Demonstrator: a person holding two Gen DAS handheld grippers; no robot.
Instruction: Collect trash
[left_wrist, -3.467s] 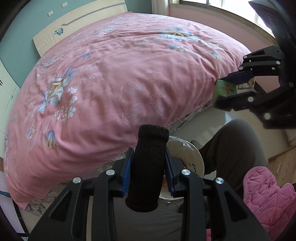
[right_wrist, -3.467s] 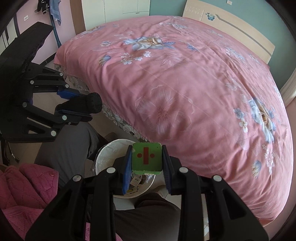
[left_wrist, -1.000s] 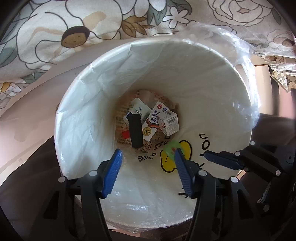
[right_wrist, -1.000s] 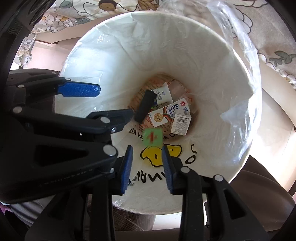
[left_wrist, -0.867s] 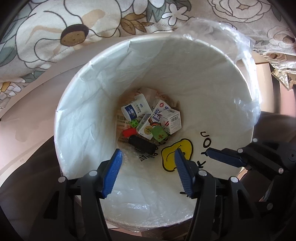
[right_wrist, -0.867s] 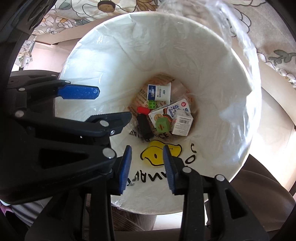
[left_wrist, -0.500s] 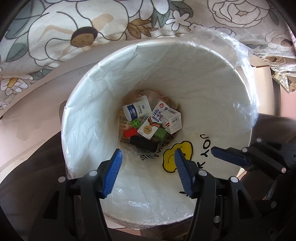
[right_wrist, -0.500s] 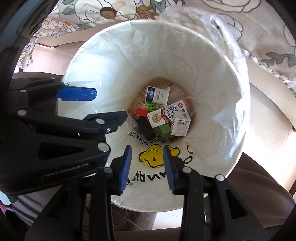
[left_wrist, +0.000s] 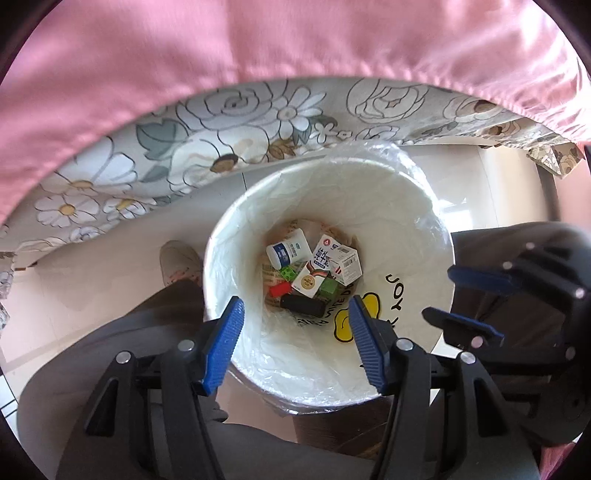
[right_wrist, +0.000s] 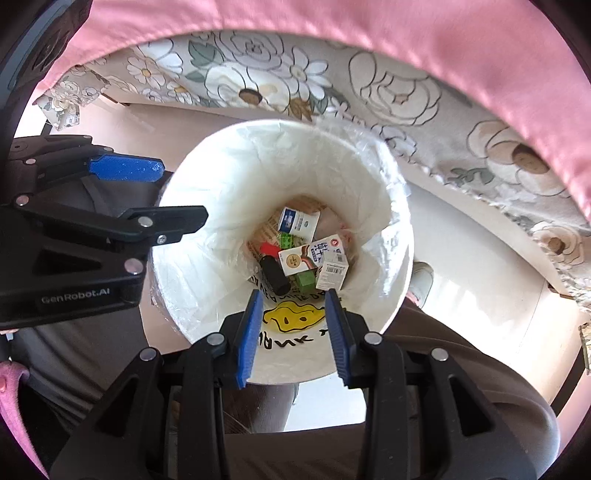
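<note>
A white trash bin (left_wrist: 417, 206) with a clear liner stands on the floor beside the bed; it also shows in the right wrist view (right_wrist: 207, 177). At its bottom lie a black cylinder (left_wrist: 301, 305), a green block (left_wrist: 328, 287), small cartons (left_wrist: 334, 258) and a white bottle (left_wrist: 288, 248). The same black cylinder (right_wrist: 274, 275) and green block (right_wrist: 306, 279) show in the right wrist view. My left gripper (left_wrist: 295, 314) is open and empty above the bin's near rim. My right gripper (right_wrist: 291, 306) is open and empty above the bin too.
The pink bedspread (left_wrist: 295, 40) and floral bed skirt (left_wrist: 236, 129) hang just behind the bin. The person's grey-trousered legs (left_wrist: 110, 339) flank the bin, with a shoe (left_wrist: 177, 262) on the pale floor. The right gripper appears in the left wrist view (left_wrist: 476, 299).
Both grippers held a black cylinder and a green block, opened over the bin and dropped them in. Both have since risen away from the bin, so it looks smaller.
</note>
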